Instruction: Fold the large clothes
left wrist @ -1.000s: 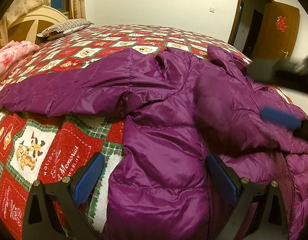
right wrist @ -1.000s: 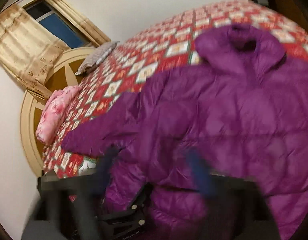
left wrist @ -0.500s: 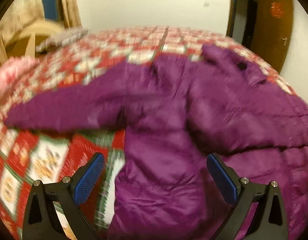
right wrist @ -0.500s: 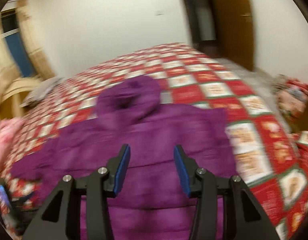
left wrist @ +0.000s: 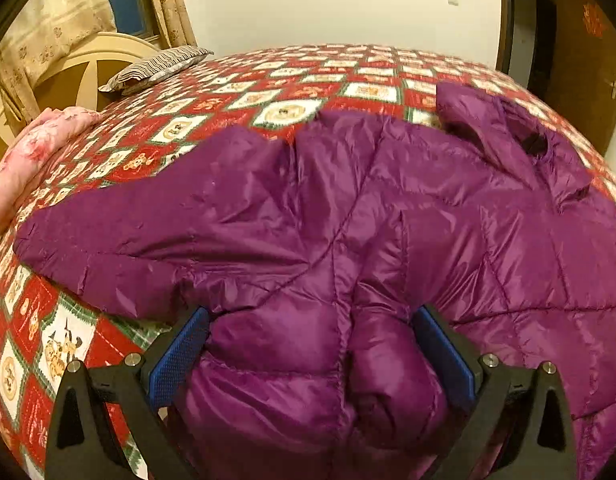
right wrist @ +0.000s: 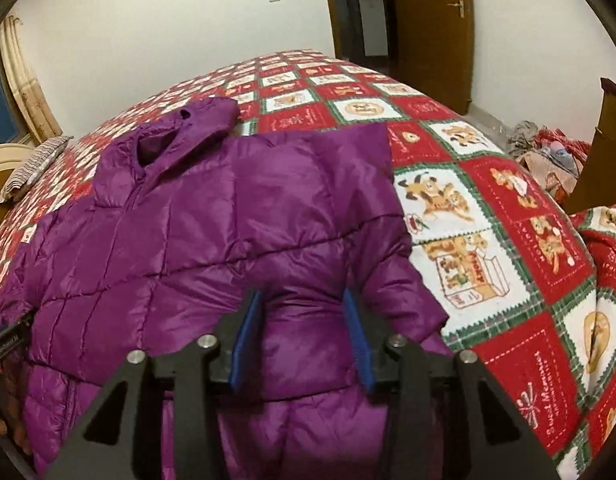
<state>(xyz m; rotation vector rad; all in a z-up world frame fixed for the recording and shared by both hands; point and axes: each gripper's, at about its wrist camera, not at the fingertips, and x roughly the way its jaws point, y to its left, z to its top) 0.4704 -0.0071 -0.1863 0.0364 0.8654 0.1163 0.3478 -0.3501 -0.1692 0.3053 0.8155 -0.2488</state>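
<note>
Purple jacket (left wrist: 388, 216) spread on bed's red patchwork quilt (left wrist: 291, 84); cream walls, brown door (right wrist: 432, 28). Left tongs (left wrist: 310, 354) spread around jacket; right tongs (right wrist: 303, 338) opening, jacket fabric between.

Home bedroom: quilted bed (left wrist: 291, 80), pillow (left wrist: 155, 68)

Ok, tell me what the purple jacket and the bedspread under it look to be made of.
Purple jacket: looks like thin glossy nylon or polyester shell with padded filling; it shines under the light and puffs between stitched quilting lines. Bedspread: matte, soft woven or fleecy fabric, printed in red, white and green squares; no sheen.
</note>
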